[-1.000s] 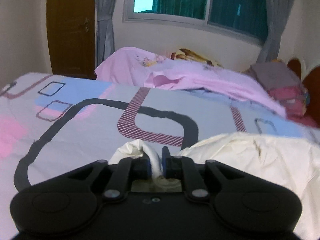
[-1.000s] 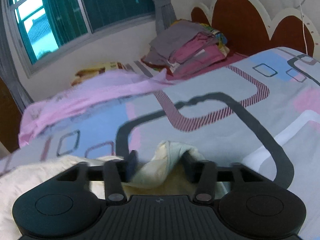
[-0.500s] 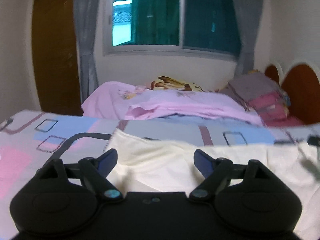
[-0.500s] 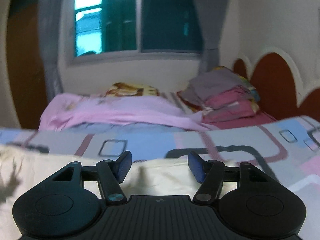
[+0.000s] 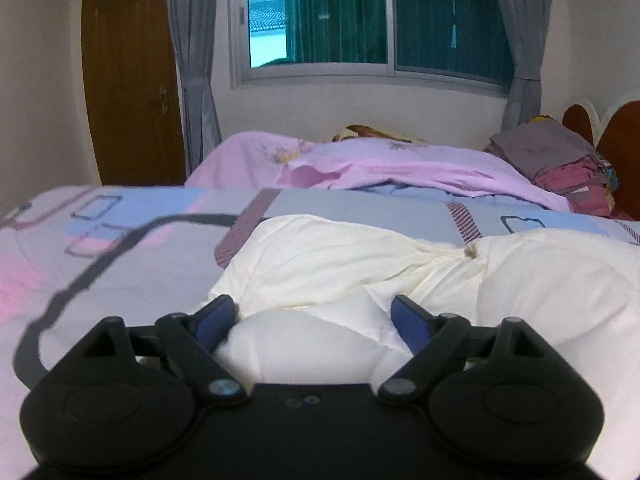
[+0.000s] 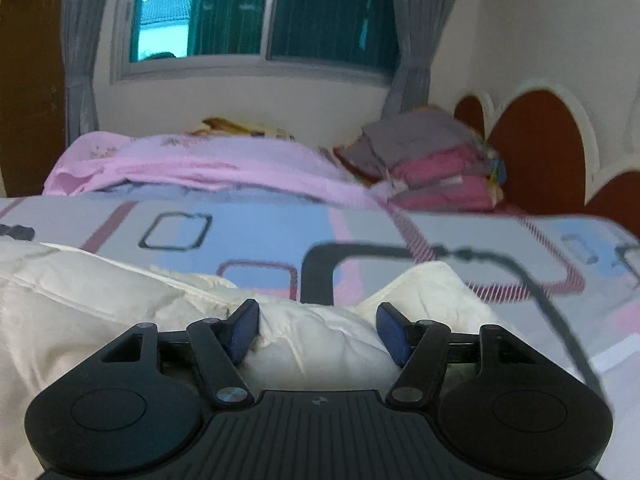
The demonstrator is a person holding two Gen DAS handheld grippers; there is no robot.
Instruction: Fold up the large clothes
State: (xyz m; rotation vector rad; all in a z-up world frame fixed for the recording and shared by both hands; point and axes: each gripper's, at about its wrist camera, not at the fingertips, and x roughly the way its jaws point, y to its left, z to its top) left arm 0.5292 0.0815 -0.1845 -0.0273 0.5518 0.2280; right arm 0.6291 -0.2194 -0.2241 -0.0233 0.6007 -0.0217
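A large cream-white quilted cloth (image 5: 340,264) lies bunched on the patterned bedspread (image 5: 100,256). My left gripper (image 5: 314,322) is open, low over the cloth's near left part, with a puffy fold between its blue pads (image 5: 214,320) but not pinched. My right gripper (image 6: 320,330) is open too, with a rounded fold of the same cloth (image 6: 100,304) between its jaws. A cloth corner sticks up just right of it (image 6: 428,284).
A pink sheet (image 5: 400,168) lies heaped across the far side of the bed. A stack of folded grey and pink clothes (image 6: 436,160) sits by the brown headboard (image 6: 536,136). Window, curtains and a brown door (image 5: 128,72) are behind.
One second ago the left gripper was shut on the cloth's edge; both grippers have opened and let go. They then dropped low, and cloth folds now sit between the open jaws.
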